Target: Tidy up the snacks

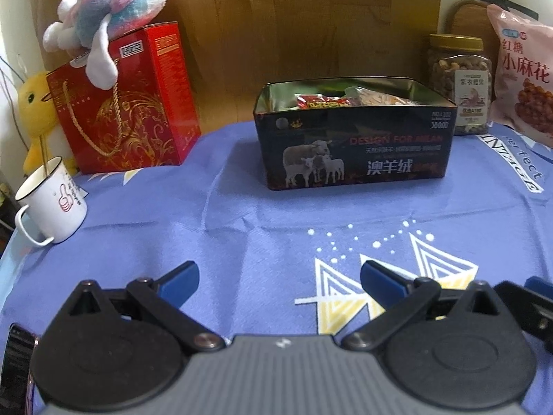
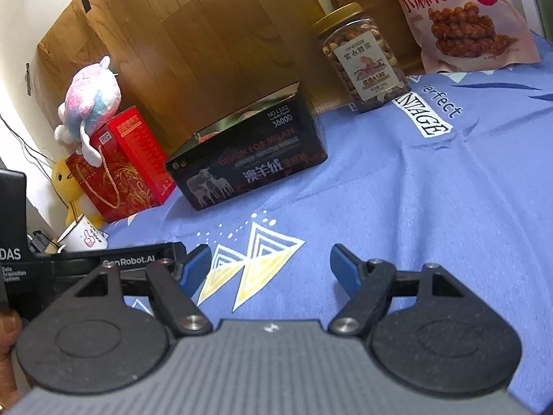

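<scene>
A dark open tin box (image 1: 356, 159) printed with sheep stands on the blue cloth, with a red snack packet (image 1: 321, 102) and other wrapped snacks inside. It also shows in the right wrist view (image 2: 249, 169). My left gripper (image 1: 280, 282) is open and empty, low over the cloth in front of the box. My right gripper (image 2: 271, 264) is open and empty, to the right of the left one. A jar of nuts (image 2: 363, 58) and a pink snack bag (image 2: 459, 17) stand at the back right.
A red gift box (image 1: 128, 107) with a plush toy (image 1: 110, 10) on top stands at the back left, beside a yellow plush duck (image 1: 34, 110). A white mug (image 1: 52, 200) sits at the left edge. A wooden board (image 1: 276, 24) backs the table.
</scene>
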A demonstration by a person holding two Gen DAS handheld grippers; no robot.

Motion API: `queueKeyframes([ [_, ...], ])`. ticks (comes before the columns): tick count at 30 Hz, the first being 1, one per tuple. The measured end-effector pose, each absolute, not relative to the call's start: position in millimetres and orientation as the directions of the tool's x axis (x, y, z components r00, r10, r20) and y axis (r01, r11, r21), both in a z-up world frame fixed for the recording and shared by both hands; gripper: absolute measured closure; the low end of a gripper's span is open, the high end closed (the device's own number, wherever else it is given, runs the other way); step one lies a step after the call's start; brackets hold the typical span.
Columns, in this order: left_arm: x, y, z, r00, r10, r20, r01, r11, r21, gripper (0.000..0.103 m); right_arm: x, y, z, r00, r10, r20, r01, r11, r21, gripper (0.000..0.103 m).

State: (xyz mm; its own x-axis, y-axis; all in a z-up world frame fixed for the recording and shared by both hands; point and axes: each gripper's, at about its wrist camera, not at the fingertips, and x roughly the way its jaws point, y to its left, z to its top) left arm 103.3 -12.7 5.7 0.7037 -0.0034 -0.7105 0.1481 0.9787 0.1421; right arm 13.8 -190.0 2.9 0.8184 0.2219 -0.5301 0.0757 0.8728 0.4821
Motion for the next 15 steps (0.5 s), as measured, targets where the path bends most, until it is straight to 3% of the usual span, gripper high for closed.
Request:
queueKeyframes([
  [15,87.4,-29.2,10.5,0.722,0.039,-0.691,0.13,0.973,0.191,0.0,-8.2,-201.6,12.4,0.845,0.262,-0.466,0.027,0.85,0.527,0.025],
])
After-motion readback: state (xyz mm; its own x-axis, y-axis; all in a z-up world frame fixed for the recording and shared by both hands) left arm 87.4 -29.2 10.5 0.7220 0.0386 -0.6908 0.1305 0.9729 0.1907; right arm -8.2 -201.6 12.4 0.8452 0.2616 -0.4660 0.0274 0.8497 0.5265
